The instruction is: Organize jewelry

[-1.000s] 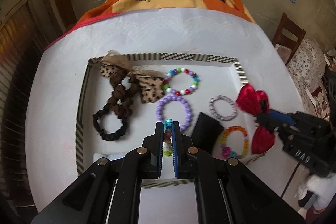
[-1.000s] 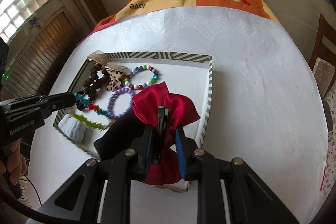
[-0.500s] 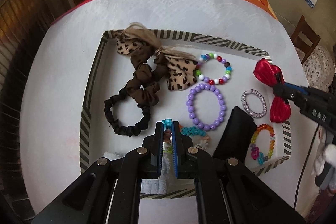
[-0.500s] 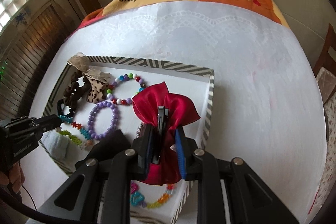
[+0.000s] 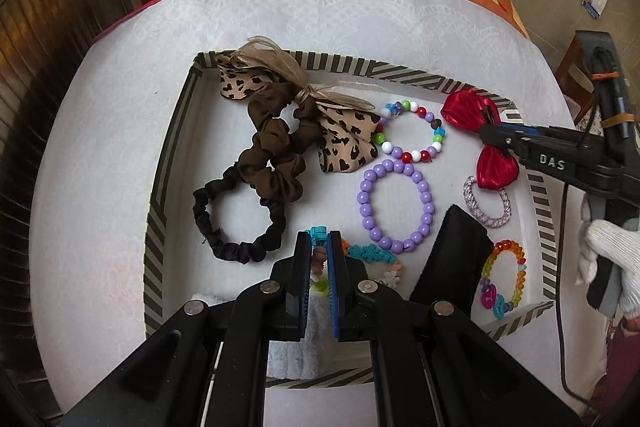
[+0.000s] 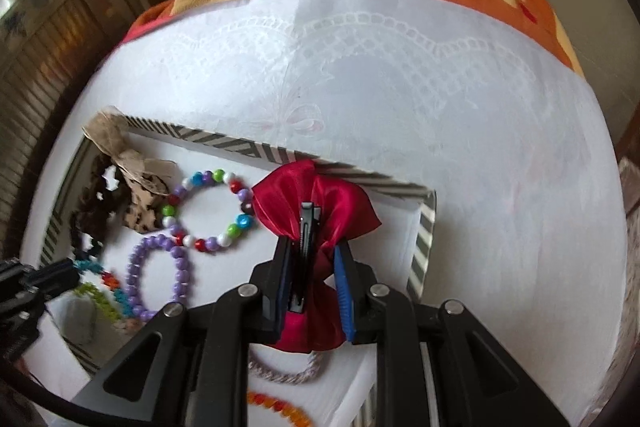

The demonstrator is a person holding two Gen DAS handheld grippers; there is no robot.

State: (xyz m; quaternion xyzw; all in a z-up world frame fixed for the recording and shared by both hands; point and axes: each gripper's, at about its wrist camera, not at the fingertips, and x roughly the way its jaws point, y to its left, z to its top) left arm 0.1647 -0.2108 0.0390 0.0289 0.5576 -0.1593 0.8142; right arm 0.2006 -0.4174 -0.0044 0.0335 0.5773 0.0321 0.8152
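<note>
Left gripper (image 5: 319,251): clamped on a multicoloured bracelet (image 5: 370,253) – low over the near part of the striped tray (image 5: 158,187).
Right gripper (image 6: 312,269): pinching the red bow clip (image 6: 316,203) (by its middle), above the tray's far right corner.
Purple bead bracelet (image 5: 396,205): lying in the tray.

Glossy red satin bow (image 6: 316,203), shiny plastic bead bracelet (image 5: 396,205), matt cloth scrunchie (image 5: 240,215)

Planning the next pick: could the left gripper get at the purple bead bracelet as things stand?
Probably not yet: the purple bead bracelet lies uncovered just beside the left gripper, but that is shut on a multicoloured bracelet.
</note>
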